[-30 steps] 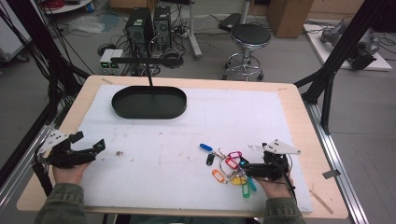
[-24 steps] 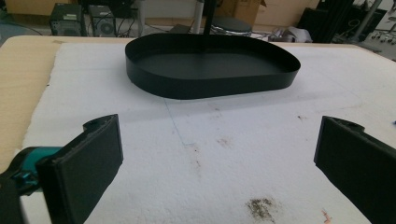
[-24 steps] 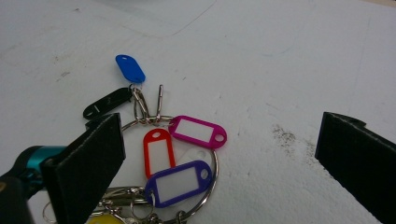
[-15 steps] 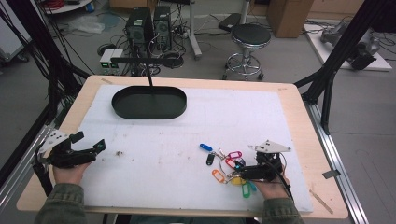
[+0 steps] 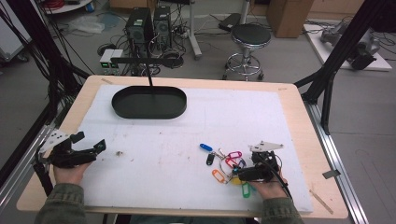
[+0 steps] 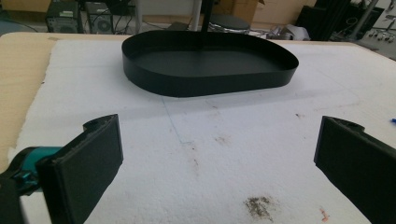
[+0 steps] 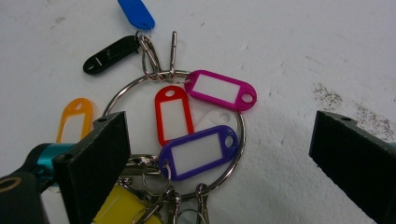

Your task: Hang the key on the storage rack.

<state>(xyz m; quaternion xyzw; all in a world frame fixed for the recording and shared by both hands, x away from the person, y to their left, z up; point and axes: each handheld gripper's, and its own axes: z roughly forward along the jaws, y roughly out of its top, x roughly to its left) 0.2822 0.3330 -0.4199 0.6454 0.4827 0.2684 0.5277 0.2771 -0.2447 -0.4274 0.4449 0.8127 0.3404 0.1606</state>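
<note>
The right hand-held gripper [image 7: 219, 154] hangs spread wide over the key-tag bunch [image 7: 187, 135] on the desk's white mat [image 5: 187, 140], jaws straddling its ring, gripping nothing. The left hand-held gripper [image 6: 215, 163] also gapes empty, well short of the black tray [image 6: 210, 63].

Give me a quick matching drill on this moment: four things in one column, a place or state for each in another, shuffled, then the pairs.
Things:
1. black tray
2. left gripper
3. right gripper
4. blue tag

Places or states:
A. open over the large key ring
B. far left of the white mat, nothing in it
C. farthest tag from the right gripper
D. open over bare mat

Pairs: 1-B, 2-D, 3-A, 4-C
</note>
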